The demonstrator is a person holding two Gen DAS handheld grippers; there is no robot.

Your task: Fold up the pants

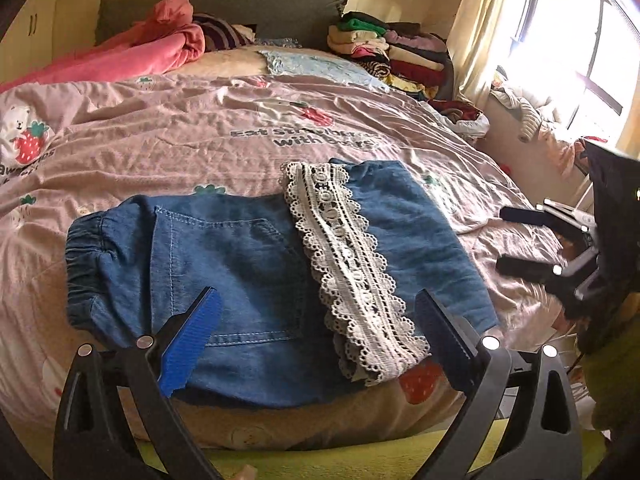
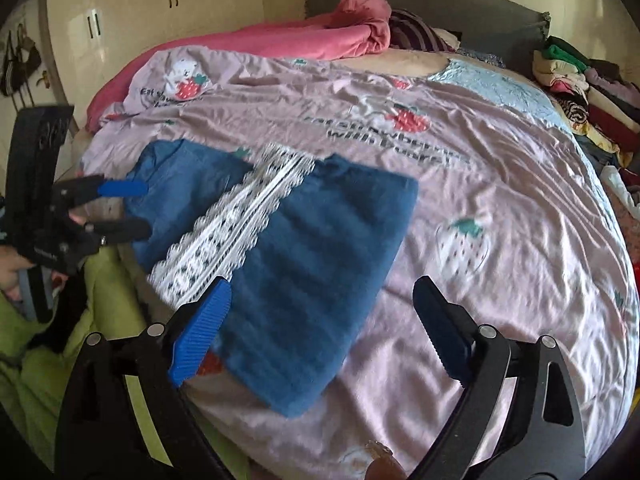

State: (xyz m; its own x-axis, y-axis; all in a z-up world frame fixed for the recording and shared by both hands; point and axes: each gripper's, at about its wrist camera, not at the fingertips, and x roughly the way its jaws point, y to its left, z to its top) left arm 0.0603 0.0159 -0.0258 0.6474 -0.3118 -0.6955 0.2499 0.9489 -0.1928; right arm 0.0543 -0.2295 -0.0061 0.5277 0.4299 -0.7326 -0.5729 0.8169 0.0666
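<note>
You are standing at the foot of a bed (image 1: 120,128) covered by a pink strawberry-print quilt (image 2: 500,184) with dark lettering across its middle, and a rumpled pink blanket (image 1: 132,56) lies along the far side against the grey headboard (image 1: 240,8). A stack of folded clothes (image 1: 392,52) sits at the far corner of the bed, beside the curtain (image 1: 476,32) and the bright window (image 1: 568,40), and from your right-hand camera cream wardrobe doors (image 2: 160,4) show beyond the bed. The pants (image 1: 248,280), blue denim, lie folded flat on the quilt near its near edge, with the gathered waistband toward the left of the left camera's view and a stitched back pocket facing up. A white lace trim (image 1: 352,276) runs as a band across the top of the folded denim, from the far edge to the near edge. Your left gripper (image 1: 316,340) hangs just above the near edge of the pants with its jaws spread wide and nothing between them; one finger carries a blue ribbed pad. Your right gripper (image 2: 320,328) is likewise spread wide and holds nothing, poised over the near right corner of the pants, which looks blurred in that view. Each tool shows in the other's camera, apart from the pants at either side.
</note>
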